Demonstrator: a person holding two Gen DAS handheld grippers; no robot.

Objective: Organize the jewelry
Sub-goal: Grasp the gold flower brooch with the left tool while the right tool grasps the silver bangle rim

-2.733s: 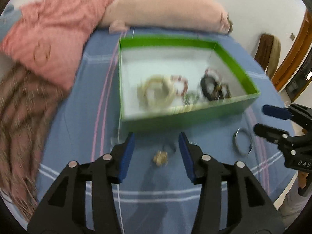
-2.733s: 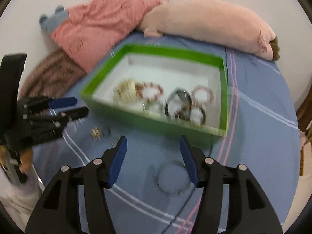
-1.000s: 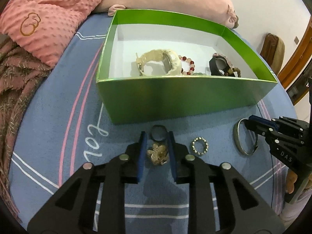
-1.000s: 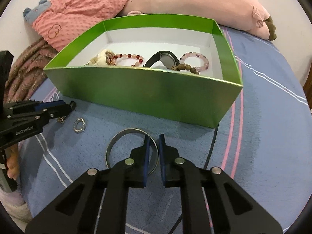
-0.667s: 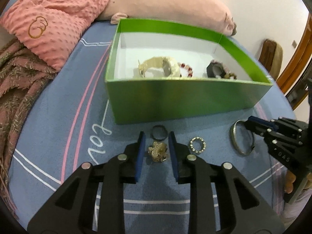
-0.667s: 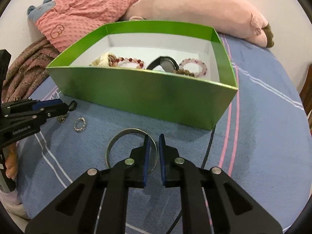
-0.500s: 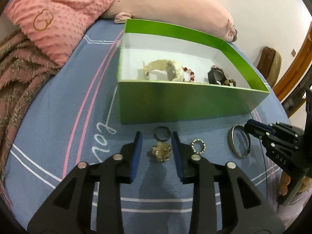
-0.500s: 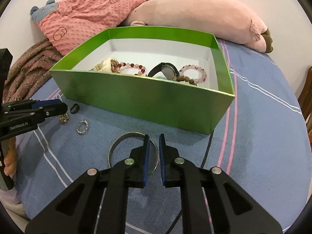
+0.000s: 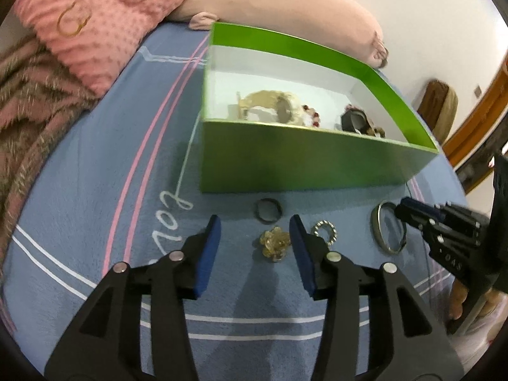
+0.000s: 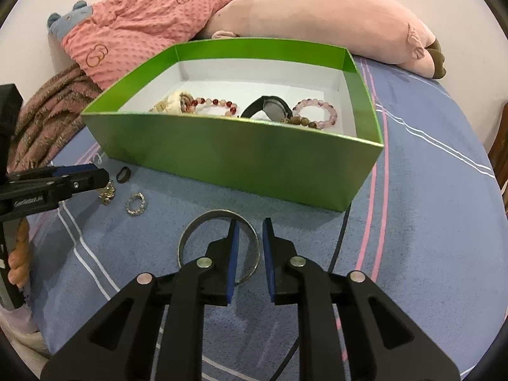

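Note:
A gold flower ornament (image 9: 274, 243) lies on the blue bedcover between the fingers of my left gripper (image 9: 255, 223). Its jaws are opening and neither pad touches the ornament. Just beyond lie a dark ring (image 9: 269, 211) and a sparkly ring (image 9: 324, 231). A silver bangle (image 10: 219, 212) lies flat in front of the green box (image 10: 238, 155). My right gripper (image 10: 250, 225) straddles the bangle's right rim, its jaws narrow and opening, with a gap at each pad. In the left wrist view the right gripper (image 9: 400, 209) sits over the bangle (image 9: 375, 230).
The green box (image 9: 301, 155) holds watches and bead bracelets (image 10: 314, 112). A pink plush toy (image 10: 333, 22), a pink blanket (image 10: 143, 25) and a brown throw (image 9: 28, 101) lie behind and to the left. A hand (image 10: 19, 254) holds the left gripper (image 10: 95, 176).
The left jaws have spread wide apart around the gold ornament, which stays on the bedcover. The right jaws have widened slightly over the bangle's rim.

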